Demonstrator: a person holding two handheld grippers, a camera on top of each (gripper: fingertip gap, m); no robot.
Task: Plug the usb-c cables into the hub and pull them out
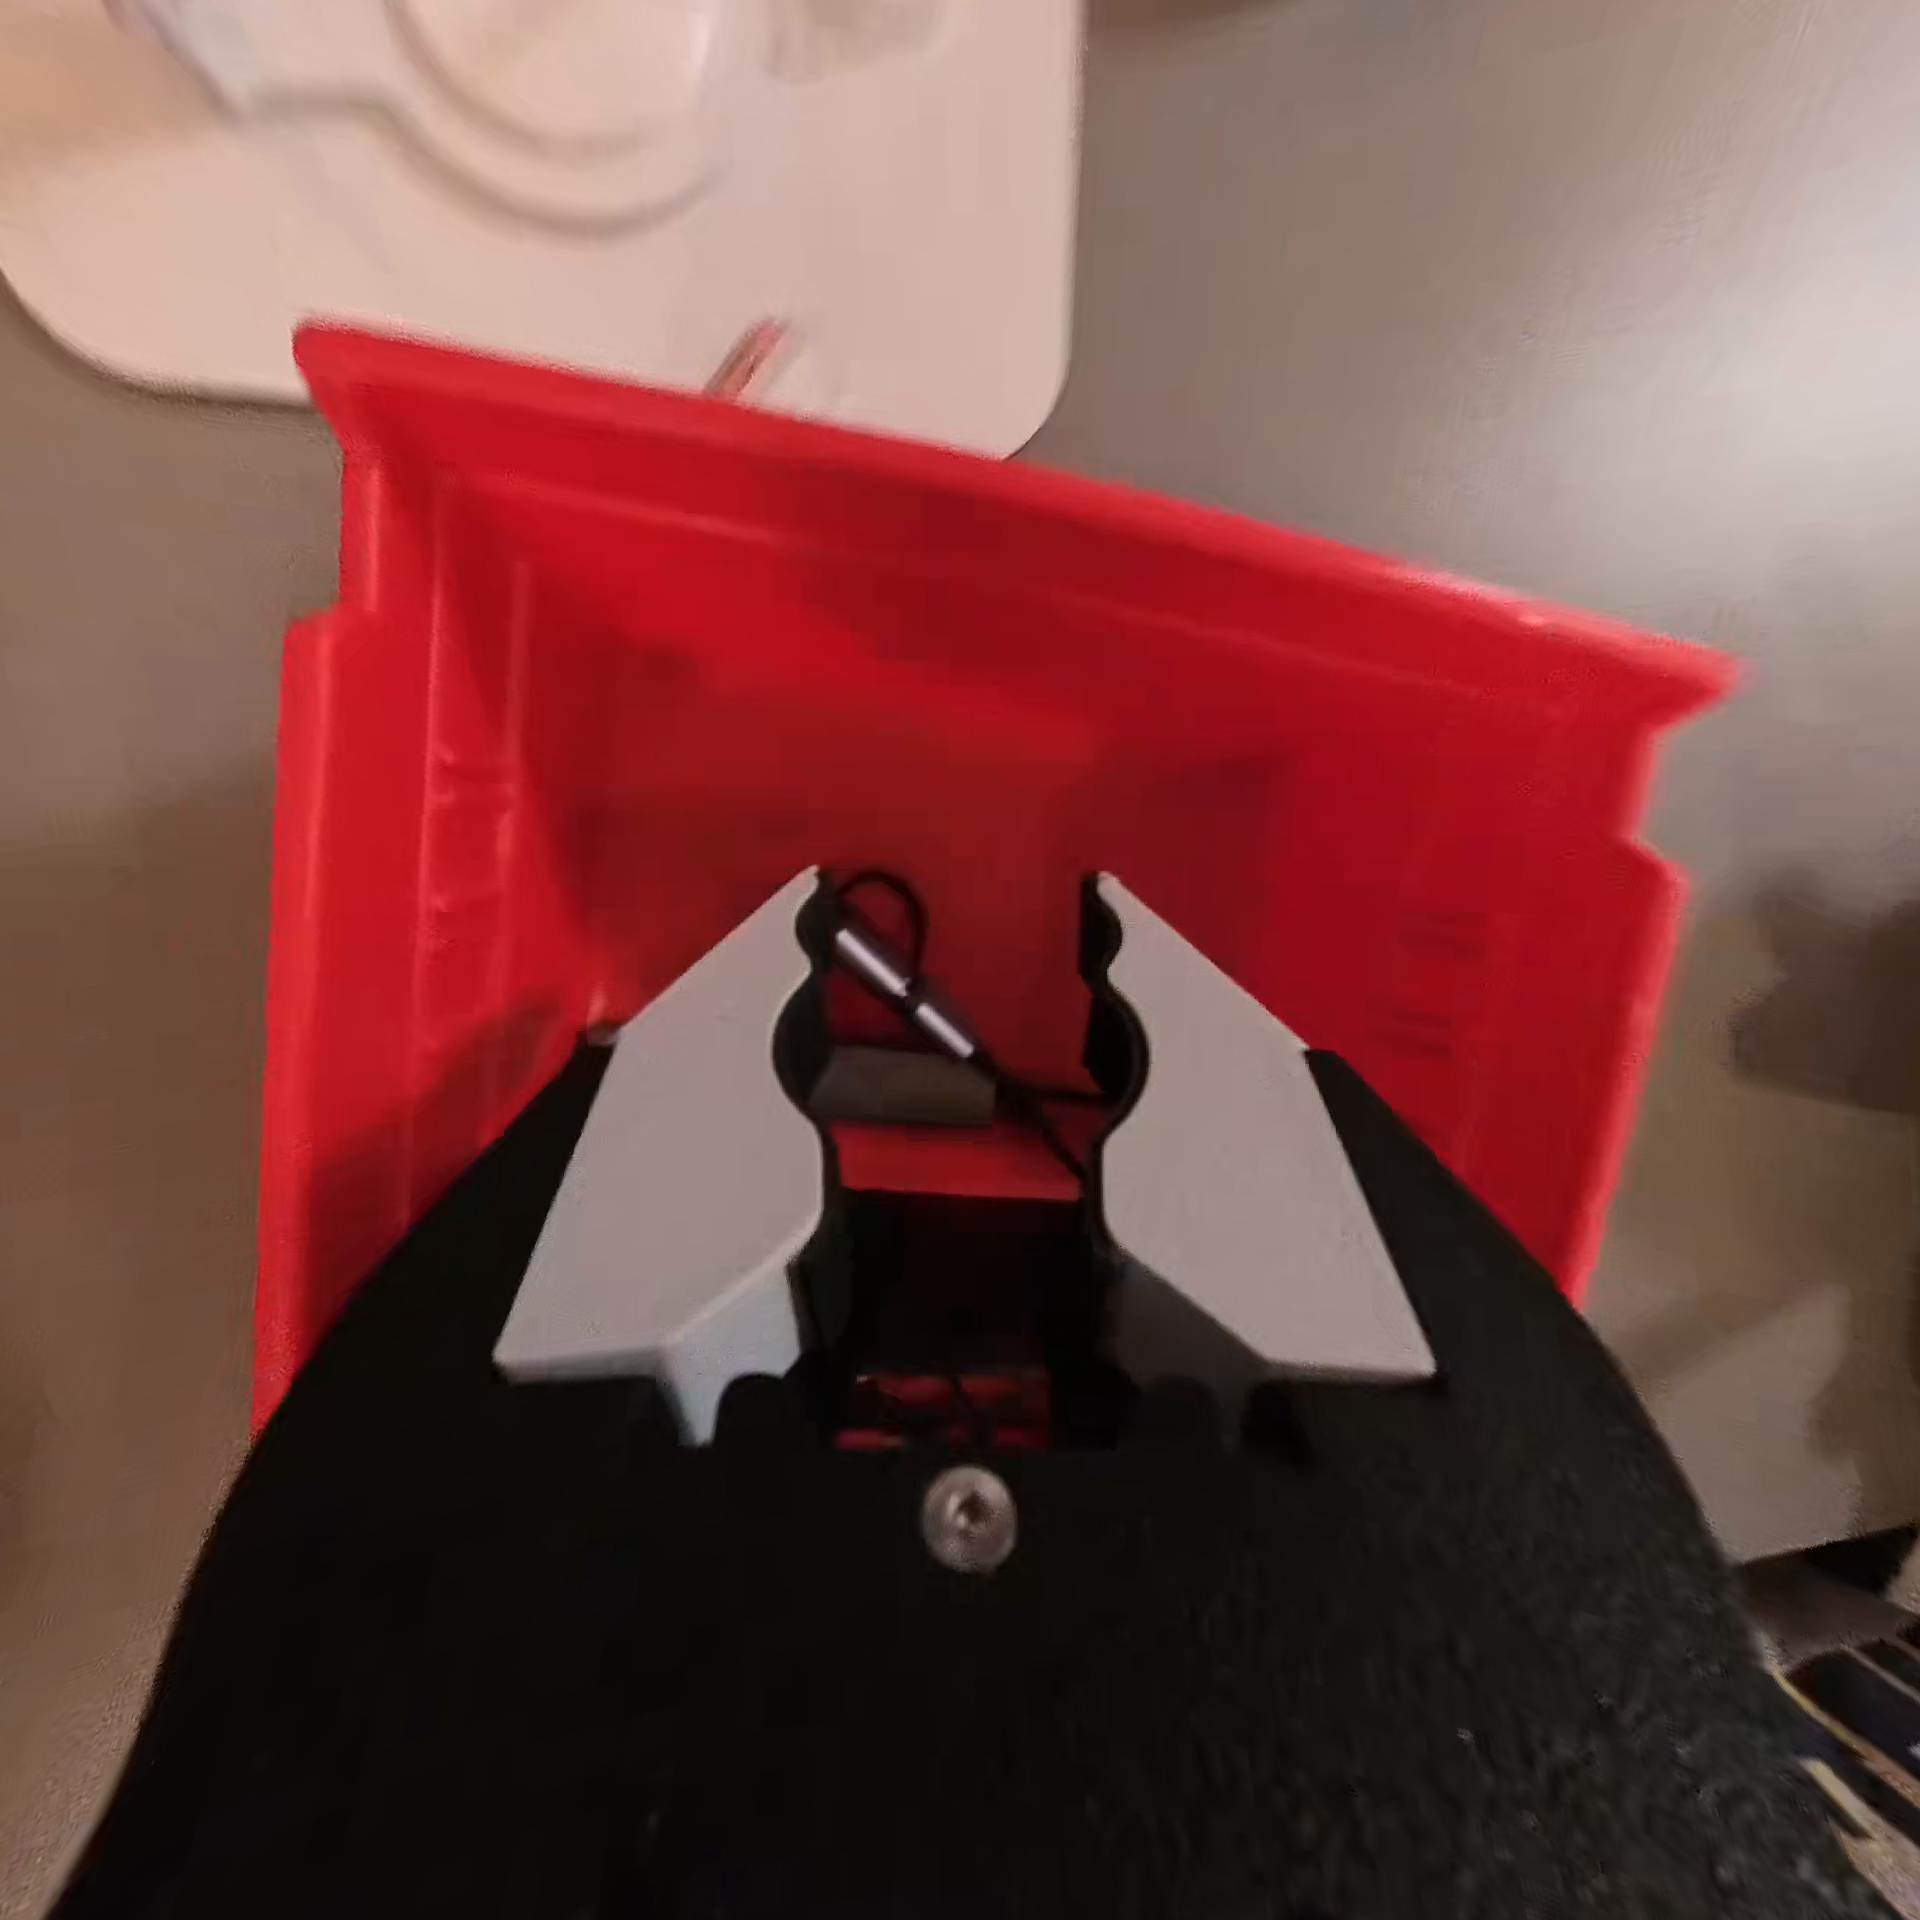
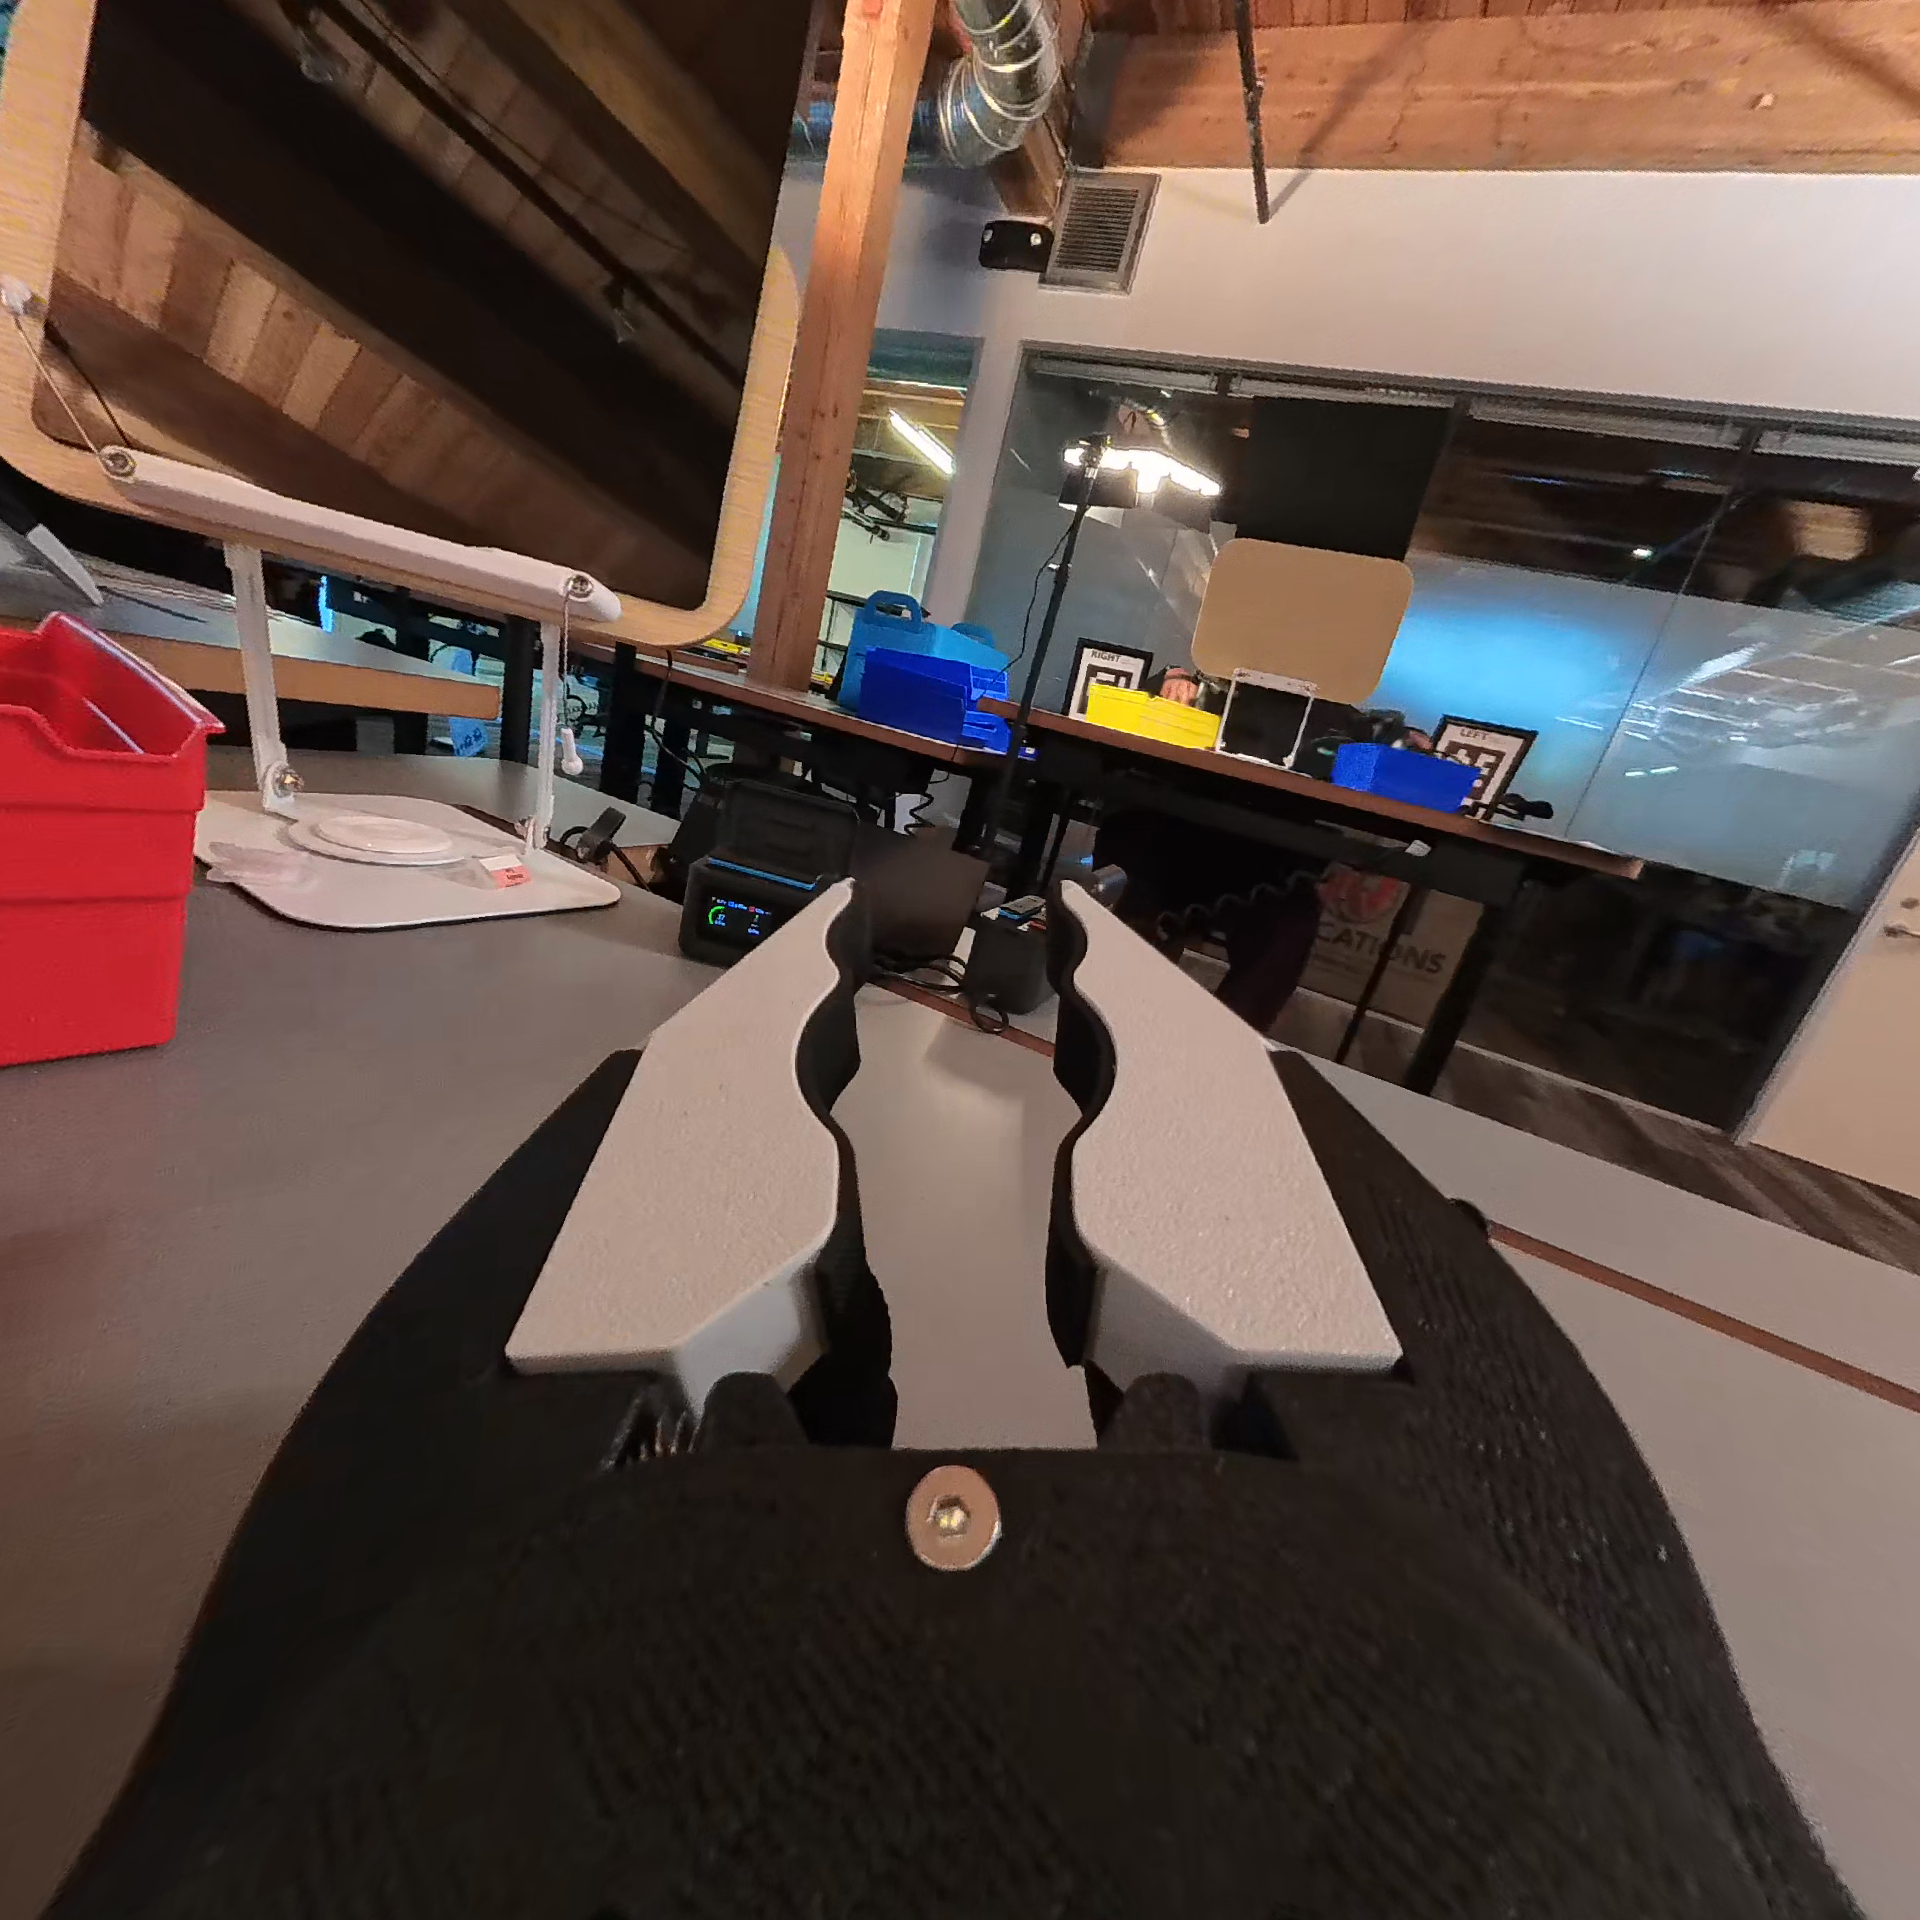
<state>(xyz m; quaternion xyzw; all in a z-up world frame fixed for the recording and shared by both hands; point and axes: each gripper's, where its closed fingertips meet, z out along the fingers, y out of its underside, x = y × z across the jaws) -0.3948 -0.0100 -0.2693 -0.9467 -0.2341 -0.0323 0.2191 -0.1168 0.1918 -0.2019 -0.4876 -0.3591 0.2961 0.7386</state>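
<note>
In the left wrist view my left gripper [image 1: 954, 883] is open above a red bin [image 1: 935, 644] and looks down into it. On the bin's floor lie a small grey hub [image 1: 899, 1091] and a thin black cable with a silver plug [image 1: 904, 987]. They show between my fingers, but the pads do not touch them. In the right wrist view my right gripper [image 2: 956, 894] is open and empty, low over the grey table [image 2: 312, 1091]. The red bin [image 2: 83, 862] stands at the far left of that view.
A white stand with a flat base [image 2: 416, 883] sits behind the bin and also shows in the left wrist view [image 1: 520, 156]. A black power unit with a lit screen [image 2: 738, 914] and a small black box [image 2: 1003, 966] stand at the table's far edge. Tip to tip, the grippers are about 35 cm apart. From the left gripper's tips to the small grey hub [image 1: 899, 1091] is close to 8 cm.
</note>
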